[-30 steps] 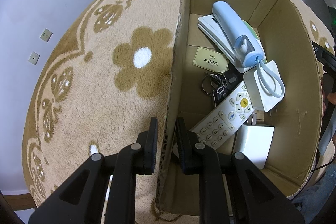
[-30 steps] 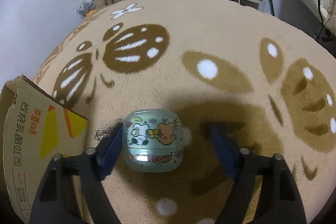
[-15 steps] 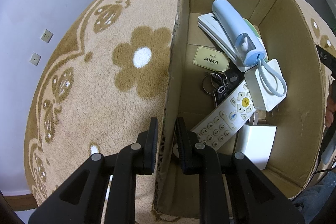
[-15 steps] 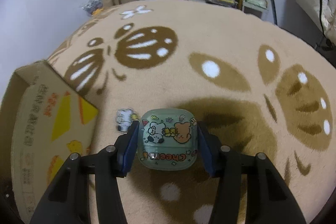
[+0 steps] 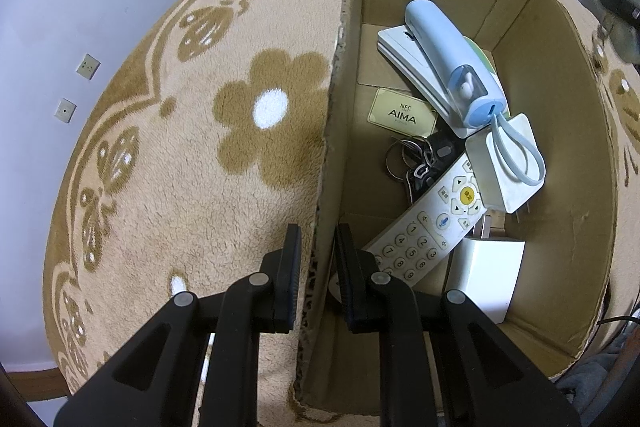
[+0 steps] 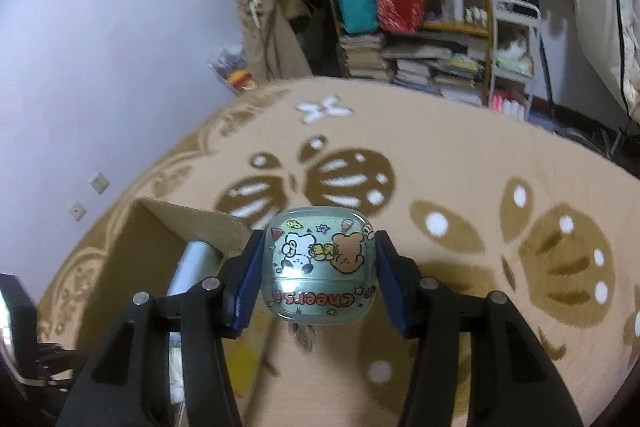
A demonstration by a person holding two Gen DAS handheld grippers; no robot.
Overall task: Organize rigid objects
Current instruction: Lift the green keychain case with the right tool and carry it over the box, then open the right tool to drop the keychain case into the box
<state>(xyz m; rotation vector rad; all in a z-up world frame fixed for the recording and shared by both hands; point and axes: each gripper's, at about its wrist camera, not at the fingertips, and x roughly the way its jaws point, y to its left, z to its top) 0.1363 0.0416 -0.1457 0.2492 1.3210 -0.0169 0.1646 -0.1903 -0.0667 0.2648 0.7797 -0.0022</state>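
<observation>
A small case is held above the rug while the cardboard box is gripped by its wall.

The green case (image 6: 321, 269) with cartoon bears is grasped between the jaws of the right gripper (image 6: 316, 275), clear of the rug (image 6: 460, 171) and just beside the box's (image 5: 560, 131) far corner. The box's left wall is clenched between the jaws of the left gripper (image 5: 317, 269). Inside the box, a white remote (image 5: 424, 227), keys (image 5: 416, 159), a card (image 5: 402, 113), a blue stapler (image 5: 448, 63) and white chargers (image 5: 484, 271) are seen piled together.
</observation>
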